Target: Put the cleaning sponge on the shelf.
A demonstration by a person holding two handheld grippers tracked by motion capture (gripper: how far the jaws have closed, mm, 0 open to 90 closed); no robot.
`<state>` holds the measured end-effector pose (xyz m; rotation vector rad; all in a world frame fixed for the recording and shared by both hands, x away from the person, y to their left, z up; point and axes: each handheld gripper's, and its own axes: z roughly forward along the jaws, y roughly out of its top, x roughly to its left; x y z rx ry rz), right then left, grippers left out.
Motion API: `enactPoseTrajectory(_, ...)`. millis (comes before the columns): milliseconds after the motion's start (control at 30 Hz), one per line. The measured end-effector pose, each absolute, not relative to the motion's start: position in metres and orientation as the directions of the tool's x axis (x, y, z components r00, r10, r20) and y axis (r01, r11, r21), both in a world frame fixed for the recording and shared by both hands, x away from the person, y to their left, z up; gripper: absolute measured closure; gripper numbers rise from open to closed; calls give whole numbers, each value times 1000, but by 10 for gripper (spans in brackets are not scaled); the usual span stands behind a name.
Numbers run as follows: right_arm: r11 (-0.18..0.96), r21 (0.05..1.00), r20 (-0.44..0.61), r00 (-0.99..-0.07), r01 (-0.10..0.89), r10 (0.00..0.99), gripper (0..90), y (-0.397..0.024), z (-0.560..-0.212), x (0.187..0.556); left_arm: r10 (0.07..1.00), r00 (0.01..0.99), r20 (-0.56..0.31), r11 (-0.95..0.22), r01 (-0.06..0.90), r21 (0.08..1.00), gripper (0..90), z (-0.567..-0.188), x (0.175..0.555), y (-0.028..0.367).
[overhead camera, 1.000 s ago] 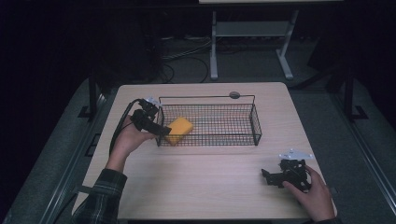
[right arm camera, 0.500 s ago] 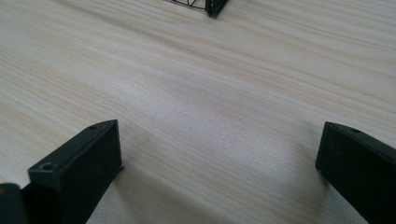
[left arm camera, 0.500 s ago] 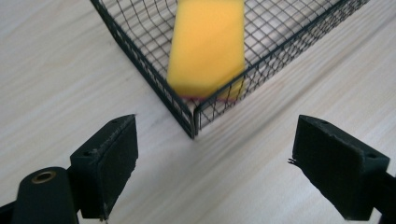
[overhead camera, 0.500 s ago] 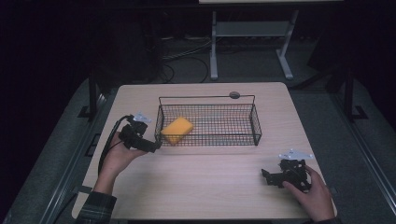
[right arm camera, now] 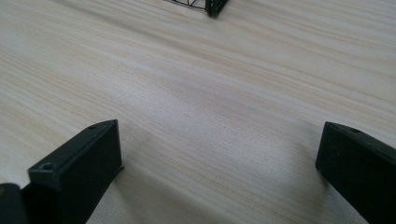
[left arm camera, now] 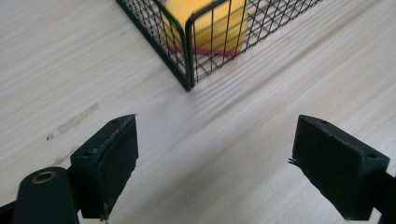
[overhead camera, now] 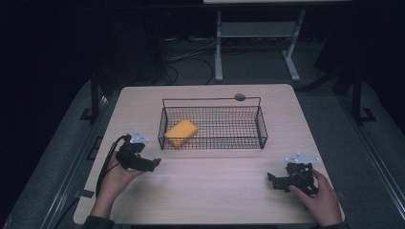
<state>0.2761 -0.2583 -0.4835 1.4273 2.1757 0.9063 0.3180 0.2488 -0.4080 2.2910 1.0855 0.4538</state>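
Since the left tool (overhead camera: 152, 164) has backed out of the black wire basket (overhead camera: 261, 129), jaws spread and empty, the yellow rectangular sponge (overhead camera: 181, 132) stays inside ahead: placement looks done. Right tool (overhead camera: 273, 181) idles, jaws apart.

Probably a lab or recording studio: a lone pale wooden desk (overhead camera: 210, 191) under bright light, dark surroundings, loose cables (overhead camera: 184, 52) and a metal stand (overhead camera: 255, 43) on the floor behind.
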Motion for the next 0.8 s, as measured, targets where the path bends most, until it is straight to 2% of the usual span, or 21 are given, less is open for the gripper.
enactPoseTrajectory(267,275,696,31,-410,664,912,0,-258,-483,276,801,595,70,-480,568,668,136,-420,298,255)
enactPoseTrajectory(800,275,696,30,-409,663,912,0,-258,-483,276,820,569,66,-451,571,685,136,-447,276,269)
